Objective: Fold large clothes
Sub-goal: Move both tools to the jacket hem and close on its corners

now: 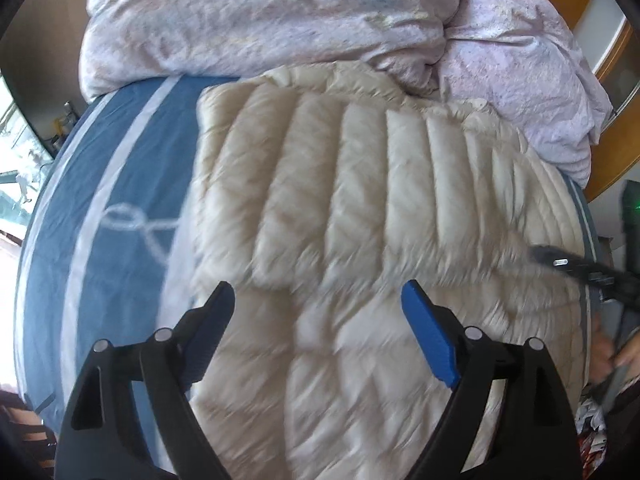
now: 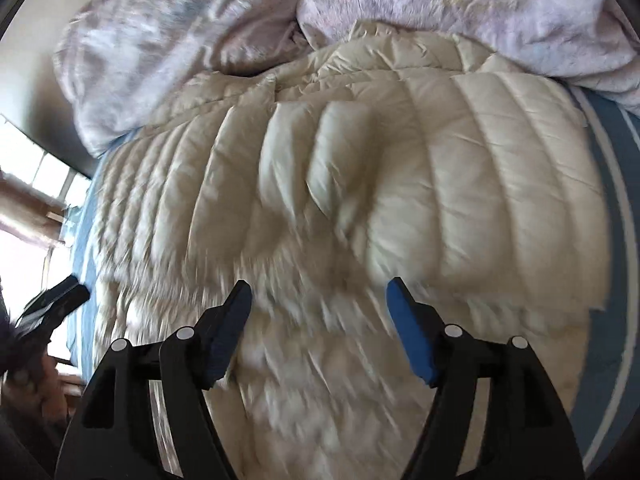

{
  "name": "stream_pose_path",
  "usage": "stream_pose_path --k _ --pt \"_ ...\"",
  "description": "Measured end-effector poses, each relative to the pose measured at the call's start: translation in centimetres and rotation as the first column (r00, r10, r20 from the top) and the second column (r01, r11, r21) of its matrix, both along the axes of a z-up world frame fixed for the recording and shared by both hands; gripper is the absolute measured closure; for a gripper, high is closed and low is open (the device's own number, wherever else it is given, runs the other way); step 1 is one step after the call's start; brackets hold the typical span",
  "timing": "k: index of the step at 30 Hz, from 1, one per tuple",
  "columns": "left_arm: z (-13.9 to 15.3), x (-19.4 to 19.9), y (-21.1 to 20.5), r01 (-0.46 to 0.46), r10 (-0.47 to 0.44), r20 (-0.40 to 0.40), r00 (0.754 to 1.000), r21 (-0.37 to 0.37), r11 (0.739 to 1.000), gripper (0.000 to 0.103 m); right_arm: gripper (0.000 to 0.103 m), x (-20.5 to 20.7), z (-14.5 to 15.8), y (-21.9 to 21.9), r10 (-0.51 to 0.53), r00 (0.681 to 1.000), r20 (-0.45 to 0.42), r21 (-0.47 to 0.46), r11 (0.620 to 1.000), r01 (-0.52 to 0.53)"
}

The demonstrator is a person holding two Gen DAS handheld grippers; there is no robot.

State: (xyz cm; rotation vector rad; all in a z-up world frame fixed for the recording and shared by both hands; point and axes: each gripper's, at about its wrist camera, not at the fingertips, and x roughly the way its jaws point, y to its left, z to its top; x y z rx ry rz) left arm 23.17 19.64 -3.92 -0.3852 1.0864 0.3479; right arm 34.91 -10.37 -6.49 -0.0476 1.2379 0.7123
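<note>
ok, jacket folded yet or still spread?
Partly folded: the jacket has a sleeve panel laid over its body, but most still lies spread across the bed.

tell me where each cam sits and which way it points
Left wrist: rides the left gripper, looking along its open fingers at the cream puffer jacket on the blue bedsheet; the right gripper shows at right.
Right wrist: rides the right gripper, fingers open, over the jacket's other side.
Shared: jacket, bedsheet, lilac duvet.
</note>
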Motion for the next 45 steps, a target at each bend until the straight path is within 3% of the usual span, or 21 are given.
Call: stream_pose_path --k 8,18,23,29,39,45 --pt "-1.4 -8.8 1.0 -0.042 0.040 -0.051 0.998 -0.026 0.999 0.018 0.031 -4.4 0.5 -10.5 0.064 0.992 -0.106 0.010 0.998 -0.063" --pt "-4.2 -16.0 1.0 -0.068 0.055 -0.134 0.990 -0.094 0.993 0.018 0.032 -7.6 -3.2 -22.1 -0.078 0.950 -0.304 -0.041 0.997 0.068" --pt "-5.5 -17.6 0.3 -0.068 0.047 -0.145 0.988 -0.138 0.988 0.019 0.032 -8.4 -5.0 -24.2 -0.114 0.918 -0.380 -0.031 0.993 0.111" --pt "-6.2 -18.1 -1.3 -0.032 0.009 -0.145 0.989 -0.154 0.988 0.020 0.032 -9.7 -5.3 -24.6 -0.090 0.904 -0.418 -0.007 0.995 0.095" --pt "-6.0 -19.0 -3.8 0.026 -0.050 -0.137 0.989 -0.175 0.984 0.037 0.042 -11.5 -6.8 -25.2 -0.020 0.845 -0.535 0.107 0.990 0.091" --pt "-5.9 -20.0 -4.3 0.024 -0.049 -0.136 0.989 -0.185 0.983 0.045 0.049 -12.2 -8.1 -24.9 0.012 0.810 -0.586 0.105 0.993 0.061"
